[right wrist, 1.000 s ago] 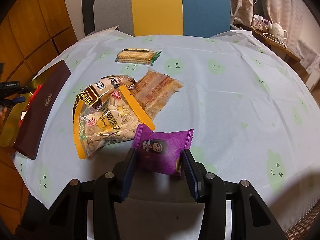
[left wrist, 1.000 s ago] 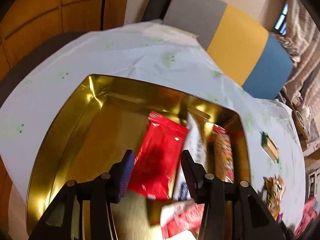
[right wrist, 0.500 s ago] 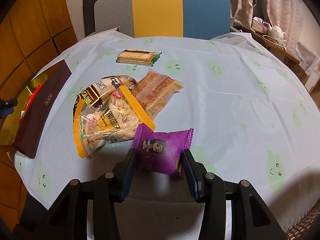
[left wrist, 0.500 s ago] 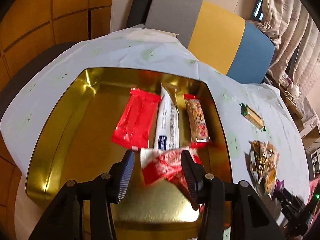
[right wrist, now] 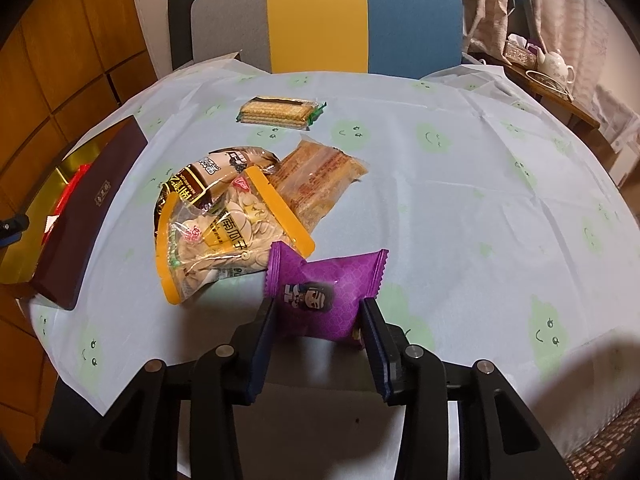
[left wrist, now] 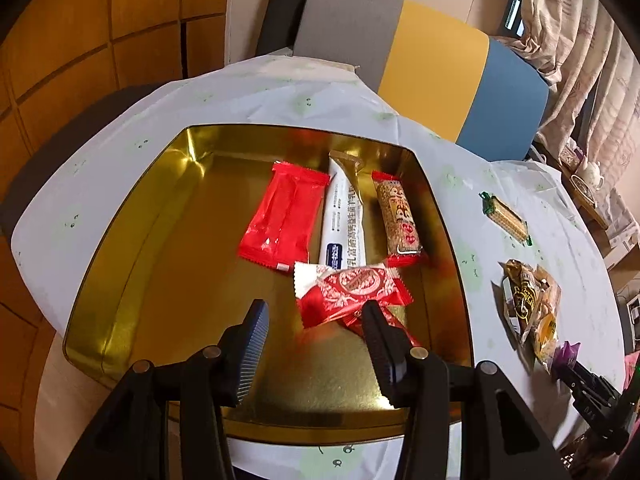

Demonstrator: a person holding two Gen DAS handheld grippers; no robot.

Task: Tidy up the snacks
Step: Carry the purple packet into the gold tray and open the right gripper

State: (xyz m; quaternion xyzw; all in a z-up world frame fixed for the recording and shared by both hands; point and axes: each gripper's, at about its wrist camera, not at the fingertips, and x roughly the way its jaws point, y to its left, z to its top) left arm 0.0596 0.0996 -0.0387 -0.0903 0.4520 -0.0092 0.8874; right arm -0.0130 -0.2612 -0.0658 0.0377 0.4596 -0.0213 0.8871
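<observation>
Snacks sit in 2 groups on a table [right wrist: 460, 184] under a pale cloth with green smiley faces, a grey, yellow and blue chair [right wrist: 324, 20] behind it. The gold tin [left wrist: 132, 264] holds 4 packets: a plain red one [left wrist: 282, 216], a white stick with blue Chinese print [left wrist: 342, 224], a speckled bar [left wrist: 398, 218] and a red patterned packet [left wrist: 352, 288], which lies just ahead of the left gripper [left wrist: 316, 332], its jaws spread and empty. Beside the tin's dark lid [right wrist: 88, 212] lie a seed bag [right wrist: 224, 232], pastry [right wrist: 316, 184] and crackers [right wrist: 278, 111]. The right gripper [right wrist: 318, 320] clamps a purple packet [right wrist: 324, 292] showing a cartoon face.
</observation>
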